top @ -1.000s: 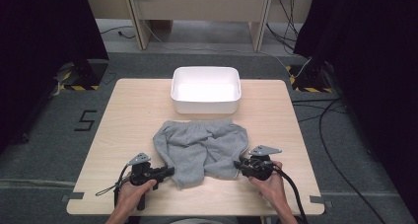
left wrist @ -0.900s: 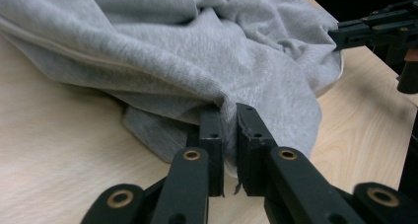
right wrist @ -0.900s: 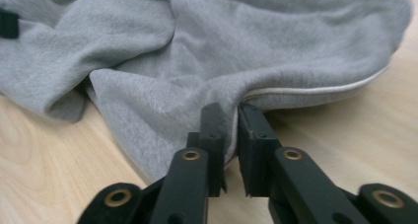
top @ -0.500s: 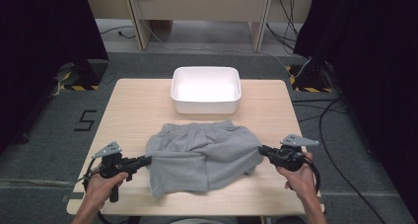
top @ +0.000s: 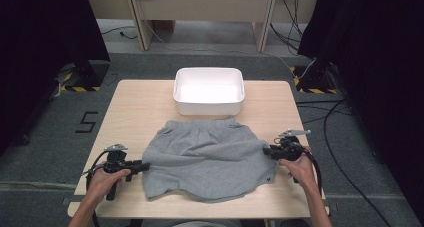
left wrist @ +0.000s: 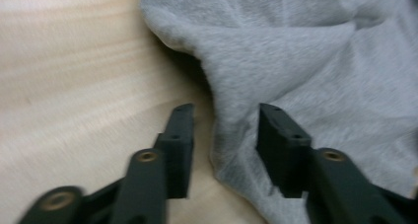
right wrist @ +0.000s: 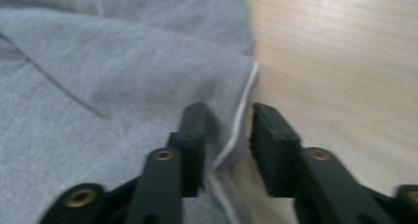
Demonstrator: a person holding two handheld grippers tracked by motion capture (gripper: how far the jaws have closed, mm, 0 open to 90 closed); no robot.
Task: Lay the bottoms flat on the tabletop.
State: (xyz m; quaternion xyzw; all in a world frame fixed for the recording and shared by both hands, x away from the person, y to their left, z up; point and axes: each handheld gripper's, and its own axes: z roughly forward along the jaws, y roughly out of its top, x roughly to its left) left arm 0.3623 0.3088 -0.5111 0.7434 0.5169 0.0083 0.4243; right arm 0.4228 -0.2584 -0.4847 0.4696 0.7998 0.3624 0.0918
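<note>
We've spread the grey cotton shorts (top: 210,159) flat mid-table, at six o'clock from the white plastic tub (top: 209,91). Left gripper (left wrist: 224,130) and right gripper (right wrist: 229,125) have just been opening, edges loose between them; folding remains.

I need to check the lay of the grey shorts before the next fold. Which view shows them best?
The high view: the whole grey shorts lie spread flat on the table, waistband toward the white bin. The left gripper view gives one blurred fabric edge between open jaws; the right gripper view gives a white-trimmed hem edge.
</note>
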